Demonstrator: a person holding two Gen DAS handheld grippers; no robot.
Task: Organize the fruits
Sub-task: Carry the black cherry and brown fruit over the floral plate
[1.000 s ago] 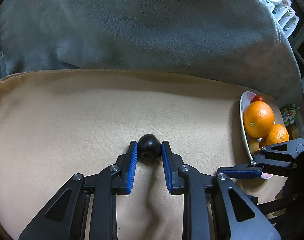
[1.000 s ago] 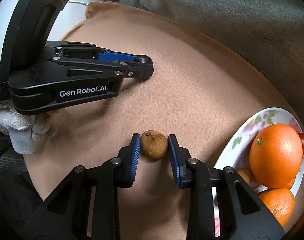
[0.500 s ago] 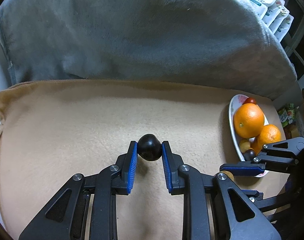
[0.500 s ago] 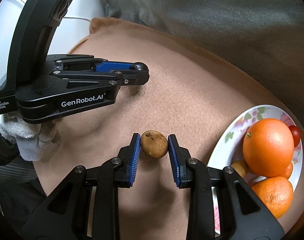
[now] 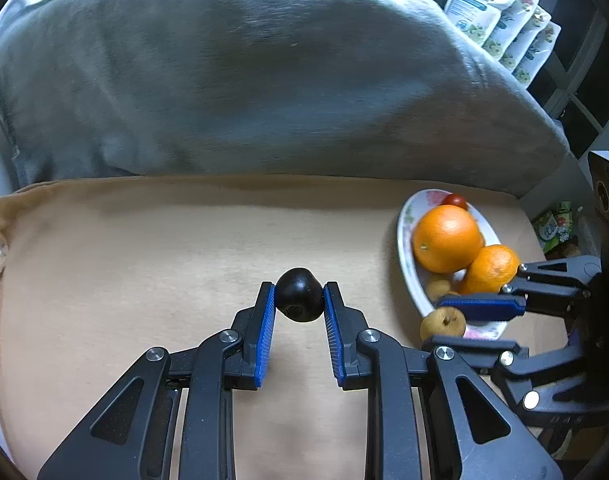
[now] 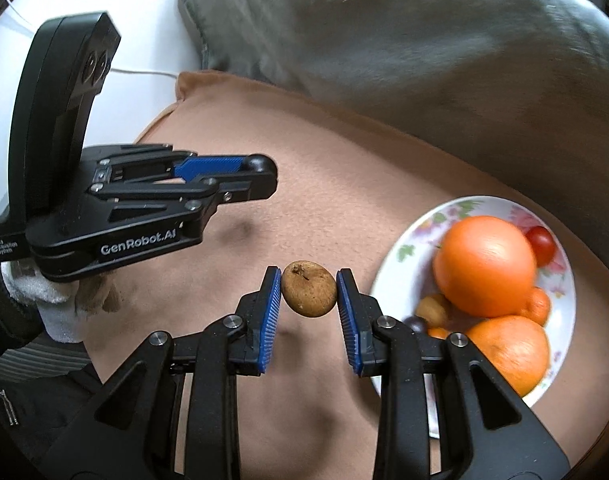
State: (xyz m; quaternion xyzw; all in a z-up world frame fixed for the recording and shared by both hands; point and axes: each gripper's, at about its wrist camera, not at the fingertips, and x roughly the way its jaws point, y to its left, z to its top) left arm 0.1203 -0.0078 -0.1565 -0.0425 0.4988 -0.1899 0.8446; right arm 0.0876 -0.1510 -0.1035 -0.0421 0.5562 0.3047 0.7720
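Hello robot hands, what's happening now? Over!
Left tongs shut on black fruit. Right tongs shut on brown fruit. Plate of oranges to the right, path clear.

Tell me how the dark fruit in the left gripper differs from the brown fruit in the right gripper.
The dark fruit is near black and glossy; the brown fruit is dull tan and speckled. The brown fruit shows a short dry stem; the dark fruit shows only a small dimple. The brown fruit hangs close to the plate; the dark fruit is further from it. Both are small, roundish, and pinched between blue pads, by the left gripper and the right gripper.
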